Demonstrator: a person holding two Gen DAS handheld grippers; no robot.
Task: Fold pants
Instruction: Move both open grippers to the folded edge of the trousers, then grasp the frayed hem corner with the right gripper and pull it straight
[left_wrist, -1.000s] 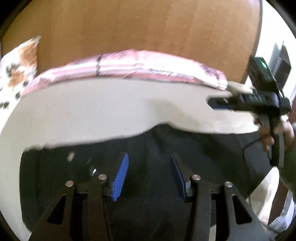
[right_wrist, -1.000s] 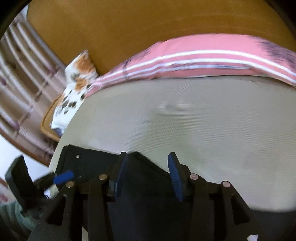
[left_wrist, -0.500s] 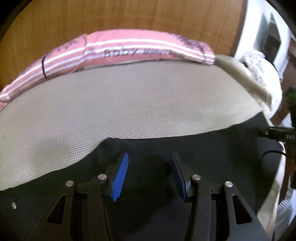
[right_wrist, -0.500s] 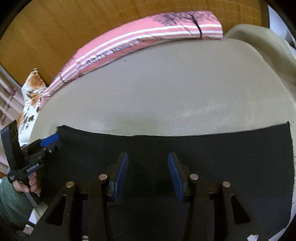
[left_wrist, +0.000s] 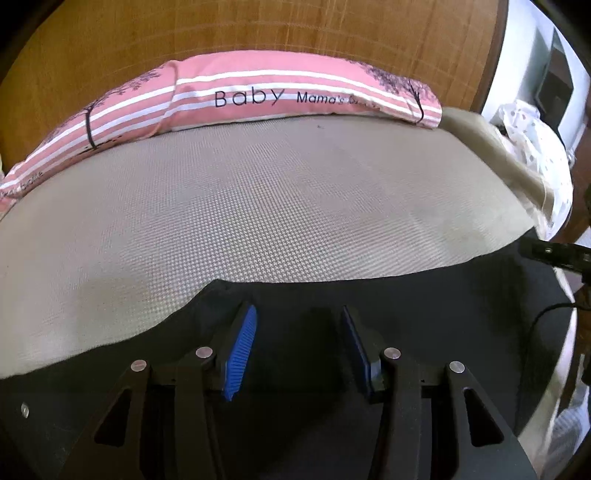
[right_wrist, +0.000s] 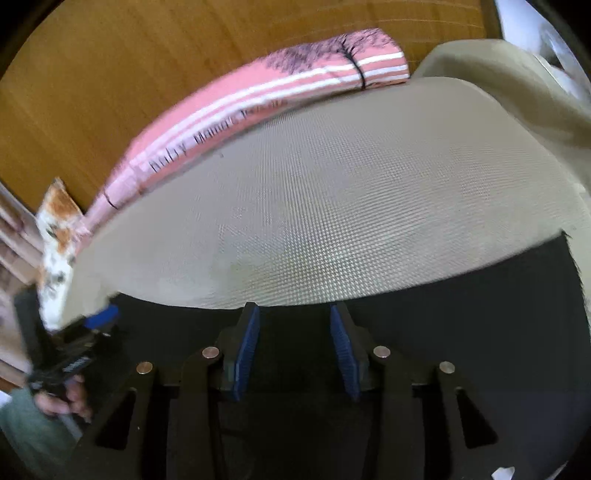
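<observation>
Black pants (left_wrist: 424, 306) lie flat along the near edge of a beige textured mattress (left_wrist: 258, 199); they also show in the right wrist view (right_wrist: 461, 314). My left gripper (left_wrist: 299, 343) is open just above the pants, its blue pads apart with nothing between them. My right gripper (right_wrist: 293, 343) is open over the pants near their upper edge. The right gripper's tip shows at the right of the left wrist view (left_wrist: 554, 254). The left gripper, held by a hand, shows at the lower left of the right wrist view (right_wrist: 85, 343).
A pink striped "Baby" pillow (left_wrist: 258, 96) lies along the wooden headboard (left_wrist: 258, 29). A floral pillow (right_wrist: 55, 236) sits at the left. A beige blanket and spotted cloth (left_wrist: 535, 147) hang at the bed's right edge.
Both grippers stay open. A second ago the views swept fast over the bed; now the left view is steady over the flat pants, and the right view has shifted slightly.
</observation>
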